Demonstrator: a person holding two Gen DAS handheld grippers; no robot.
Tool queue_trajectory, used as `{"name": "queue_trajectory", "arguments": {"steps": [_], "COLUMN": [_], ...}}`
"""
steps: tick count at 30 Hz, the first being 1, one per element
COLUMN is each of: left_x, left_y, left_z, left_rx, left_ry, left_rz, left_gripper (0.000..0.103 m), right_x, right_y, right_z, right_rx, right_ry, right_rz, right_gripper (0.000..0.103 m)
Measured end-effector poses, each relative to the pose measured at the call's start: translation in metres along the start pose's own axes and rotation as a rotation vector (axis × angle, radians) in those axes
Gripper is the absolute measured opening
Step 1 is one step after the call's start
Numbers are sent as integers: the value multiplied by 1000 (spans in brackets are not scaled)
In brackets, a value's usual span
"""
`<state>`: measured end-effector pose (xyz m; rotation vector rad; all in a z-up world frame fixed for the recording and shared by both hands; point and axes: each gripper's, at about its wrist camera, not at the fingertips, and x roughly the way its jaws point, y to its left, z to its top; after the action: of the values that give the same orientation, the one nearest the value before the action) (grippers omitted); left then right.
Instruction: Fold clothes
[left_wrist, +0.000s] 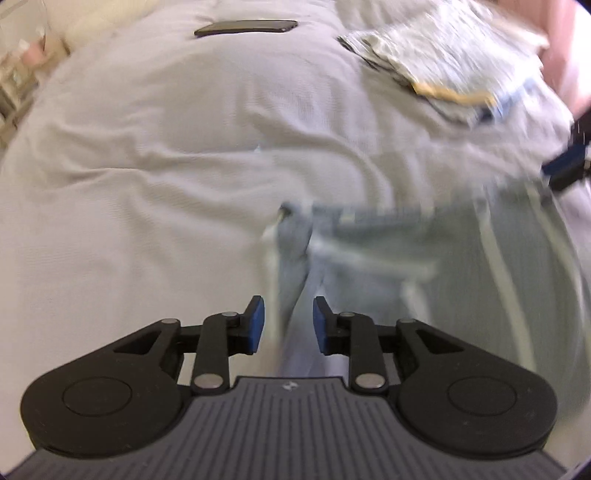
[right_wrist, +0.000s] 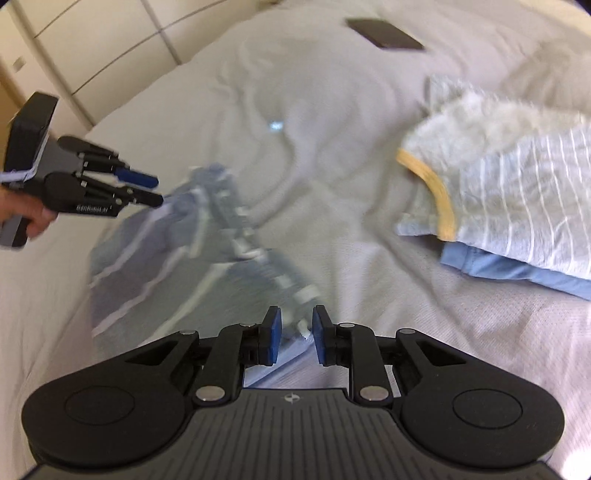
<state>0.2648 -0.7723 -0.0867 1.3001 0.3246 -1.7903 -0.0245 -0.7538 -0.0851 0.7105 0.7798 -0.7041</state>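
- Task item: blue-grey striped garment (right_wrist: 177, 258), spread loosely on the bed (right_wrist: 332, 122), blurred in both views. Light stripes and a bunched band run along it; type of garment can't tell.
- Left gripper (left_wrist: 288, 325): pads apart, fabric of the garment lies in the gap betw. them; not pinched as far as visible. In right wrist view the same gripper (right_wrist: 153, 190) sits at the garment's far-left corner, fingers parted, held by a hand (right_wrist: 26, 214).
- Right gripper (right_wrist: 296, 339): pads apart, near edge of the garment betw. them, no visible clamp.
- Right gripper shows only as a blurred blue-black bit (left_wrist: 567, 166) just beyond the garment's right corner in left wrist view.
- No containers in view. Nearest thing to one: folded stack (right_wrist: 509, 206) right of the garment – light striped piece w/ yellow-trimmed edge on top, plain blue piece under it, sticking out at the near side.
- Dark flat phone-like object (right_wrist: 384, 35) well beyond the garment, on the bed, apart from the stack.
- Open room: bare wrinkled bedcover betw. garment and stack, and beyond the garment up to the dark object.
- Edges: bed edge runs left of the garment; pale drawer fronts (right_wrist: 92, 40) past it.
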Motion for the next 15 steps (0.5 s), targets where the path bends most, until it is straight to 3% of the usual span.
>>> {"name": "queue_trajectory", "arguments": {"steps": [5,9,10,15], "left_x": [-42,-52,-50,-27], "left_y": [-41,-90,-100,-129], "left_z": [-68,-122,-132,-160], "left_rx": [303,533,580,750], "left_ry": [29,43,34,-45], "left_rz": [86,132,146,246], "left_gripper": [33,36,36,37], "right_x": [-16,-13,-12,16], "right_y": [77,141,156,207], "right_z": [-24,-53,-61,-100], "right_rx": [-192,-355,-394,-607], "right_ry": [9,33,41,73], "right_rz": [45,33,27,-98], "right_gripper": [23,24,30,42]}}
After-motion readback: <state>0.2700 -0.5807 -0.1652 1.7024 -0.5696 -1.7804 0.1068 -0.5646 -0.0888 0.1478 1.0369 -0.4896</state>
